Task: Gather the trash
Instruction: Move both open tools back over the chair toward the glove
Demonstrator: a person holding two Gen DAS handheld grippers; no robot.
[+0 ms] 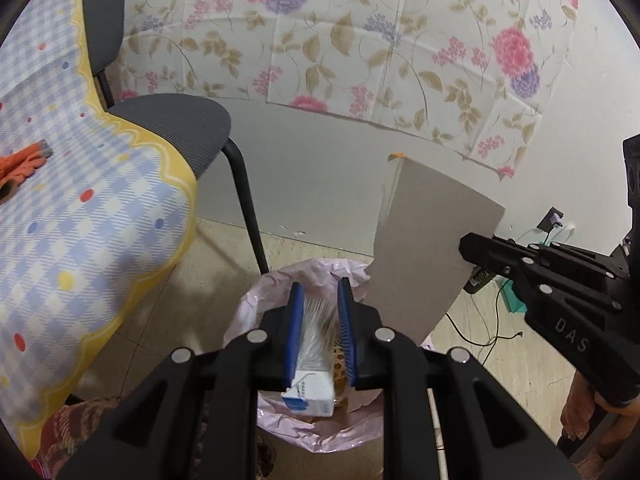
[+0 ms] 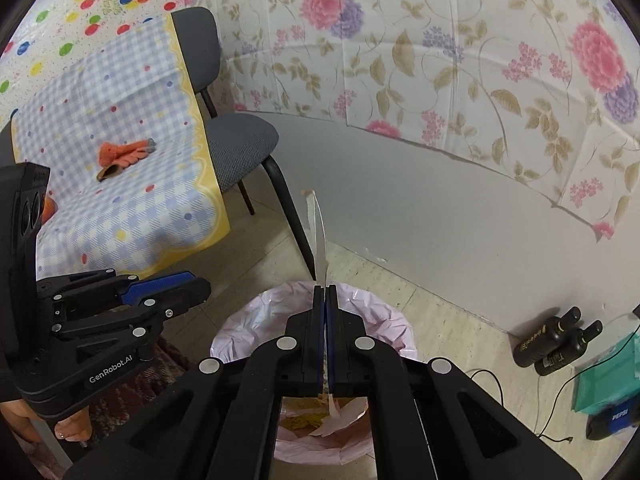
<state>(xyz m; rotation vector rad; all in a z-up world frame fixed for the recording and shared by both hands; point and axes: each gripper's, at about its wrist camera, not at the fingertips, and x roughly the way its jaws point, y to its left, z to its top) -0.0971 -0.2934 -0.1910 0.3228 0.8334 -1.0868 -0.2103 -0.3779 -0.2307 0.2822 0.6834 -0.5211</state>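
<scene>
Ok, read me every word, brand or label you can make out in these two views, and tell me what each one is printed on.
"DAS": on the side of the right gripper.
"GenRobot.AI": on the body of the left gripper.
"PEPSI": on the dark blue item on the floor at the right edge.
Gold lettering on the two black bottles: too blurred to read.
Blue print on the small white box in the left gripper: too small to read.

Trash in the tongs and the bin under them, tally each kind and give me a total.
Small white and blue box, in the left tongs: 1
Grey cardboard sheet, in the right tongs: 1
Pink-lined trash bin: 1
Total: 3
</scene>
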